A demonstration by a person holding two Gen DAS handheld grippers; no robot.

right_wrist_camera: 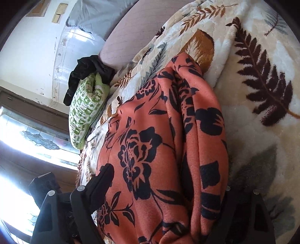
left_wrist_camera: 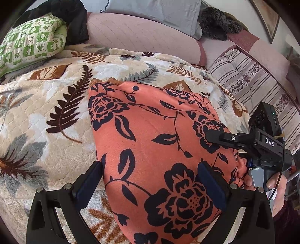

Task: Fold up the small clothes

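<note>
Orange floral garment [left_wrist_camera: 159, 150] between both grippers' jaws

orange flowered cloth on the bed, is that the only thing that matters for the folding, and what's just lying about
Part of the job:
- orange flowered cloth
- left gripper, open over it
- right gripper, open at its edge
- leaf-print blanket it lies on

Just lying about:
- green checked pillow
- black garment
- grey pillow
- striped quilt

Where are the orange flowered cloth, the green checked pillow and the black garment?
orange flowered cloth [left_wrist_camera: 150, 131], left wrist view, its middle.
green checked pillow [left_wrist_camera: 31, 41], left wrist view, its top face.
black garment [right_wrist_camera: 88, 69], right wrist view, its bunched middle.
</note>
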